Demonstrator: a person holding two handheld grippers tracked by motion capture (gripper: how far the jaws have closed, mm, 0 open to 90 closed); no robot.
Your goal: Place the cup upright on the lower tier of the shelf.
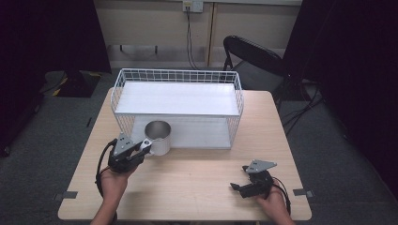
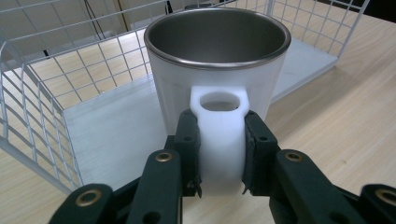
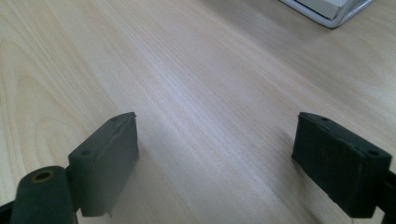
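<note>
the mug (image 2: 217,70) is white on the outside with a bare metal lining and a thin metal rim; it stands upright, its mouth open to the top. a flat white handle (image 2: 219,135) with an oval hole near its top sticks out of the side facing the person. the mug sits at the front left corner of the white wire basket (image 1: 141,75), right at the basket's open front, where the basket's white floor meets the worktop (image 1: 187,178). the left hand-held gripper (image 2: 219,154) is clamped on the handle, one black pad pressed to each flat face below the hole. well to the right of the mug, the right hand-held gripper (image 3: 217,163) rests low over bare wood with its jaws spread wide and nothing between them.
</note>
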